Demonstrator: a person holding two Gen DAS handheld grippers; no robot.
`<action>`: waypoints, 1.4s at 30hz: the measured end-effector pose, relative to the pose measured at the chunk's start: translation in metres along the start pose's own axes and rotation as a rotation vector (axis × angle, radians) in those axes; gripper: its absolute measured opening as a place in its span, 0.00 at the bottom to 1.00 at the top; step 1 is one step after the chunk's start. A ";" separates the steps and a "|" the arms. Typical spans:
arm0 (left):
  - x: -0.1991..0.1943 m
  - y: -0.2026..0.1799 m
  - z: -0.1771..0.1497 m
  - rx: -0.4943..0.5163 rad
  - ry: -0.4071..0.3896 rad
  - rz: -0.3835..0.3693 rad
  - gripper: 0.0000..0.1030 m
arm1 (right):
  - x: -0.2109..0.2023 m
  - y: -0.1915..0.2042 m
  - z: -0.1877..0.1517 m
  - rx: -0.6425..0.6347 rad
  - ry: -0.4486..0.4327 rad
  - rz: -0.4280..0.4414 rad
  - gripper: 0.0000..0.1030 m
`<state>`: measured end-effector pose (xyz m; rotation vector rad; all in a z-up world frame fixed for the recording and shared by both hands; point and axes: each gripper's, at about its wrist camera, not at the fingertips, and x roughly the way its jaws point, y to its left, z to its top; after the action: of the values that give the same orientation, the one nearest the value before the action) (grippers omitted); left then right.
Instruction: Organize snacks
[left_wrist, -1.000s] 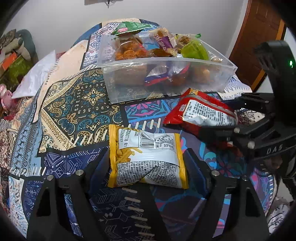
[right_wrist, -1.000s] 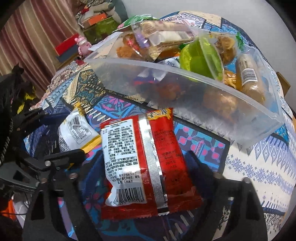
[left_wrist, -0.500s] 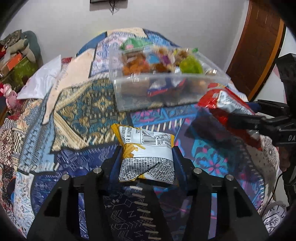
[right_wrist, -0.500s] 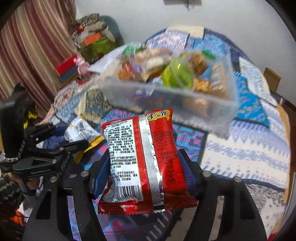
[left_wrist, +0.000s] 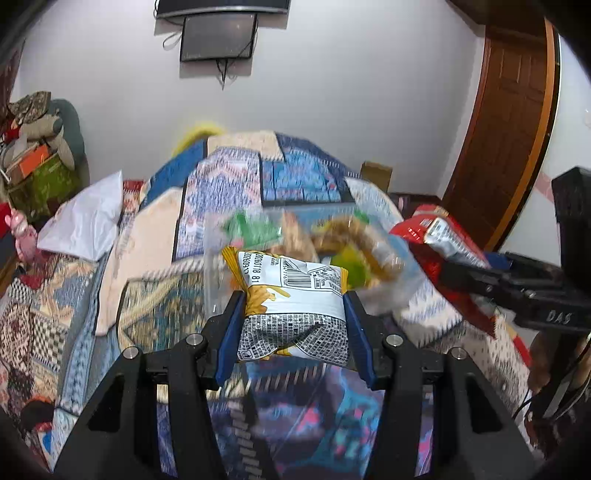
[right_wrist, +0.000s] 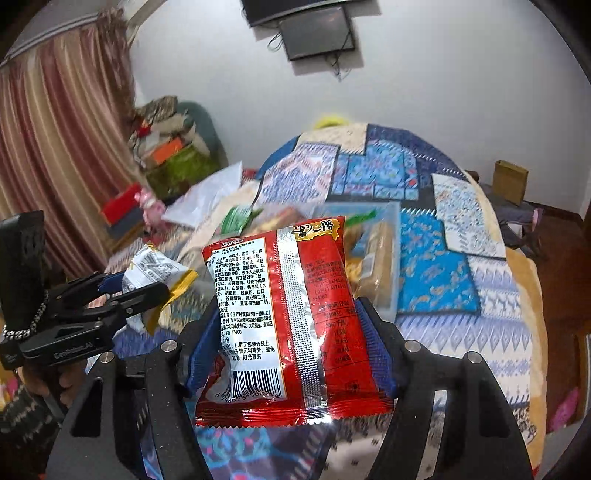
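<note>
My left gripper (left_wrist: 293, 325) is shut on a yellow and white snack packet (left_wrist: 291, 302) and holds it up in the air above the bed. My right gripper (right_wrist: 284, 332) is shut on a red snack packet (right_wrist: 284, 317), also lifted. A clear plastic bin (left_wrist: 212, 273) full of snacks sits on the bed beyond both packets; it also shows in the right wrist view (right_wrist: 391, 258), partly hidden by the red packet. The red packet (left_wrist: 439, 240) shows at the right of the left wrist view. The yellow packet (right_wrist: 155, 269) shows at the left of the right wrist view.
A patterned quilt (left_wrist: 303, 173) covers the bed. A white bag (left_wrist: 85, 225) lies at the bed's left side. Piled clutter (right_wrist: 166, 147) stands by a curtain (right_wrist: 55, 147). A wooden door (left_wrist: 506, 122) is at the right. A cardboard box (right_wrist: 509, 181) sits past the bed.
Both grippers closed on their packets and lifted them off the quilt. Both views have tilted up, so the bin now looks lower and farther.
</note>
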<state>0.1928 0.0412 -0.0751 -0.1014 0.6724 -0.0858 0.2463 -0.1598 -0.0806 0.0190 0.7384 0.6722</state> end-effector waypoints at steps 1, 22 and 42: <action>0.002 -0.001 0.007 0.002 -0.009 -0.002 0.50 | 0.000 -0.003 0.004 0.008 -0.013 -0.007 0.64; 0.115 -0.009 0.063 -0.022 0.061 0.005 0.51 | 0.067 -0.039 0.033 0.092 -0.033 -0.089 0.64; 0.055 -0.010 0.060 -0.032 -0.021 0.003 0.65 | 0.038 -0.029 0.033 0.047 -0.026 -0.124 0.78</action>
<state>0.2729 0.0294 -0.0617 -0.1320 0.6531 -0.0705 0.3036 -0.1545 -0.0864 0.0250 0.7243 0.5355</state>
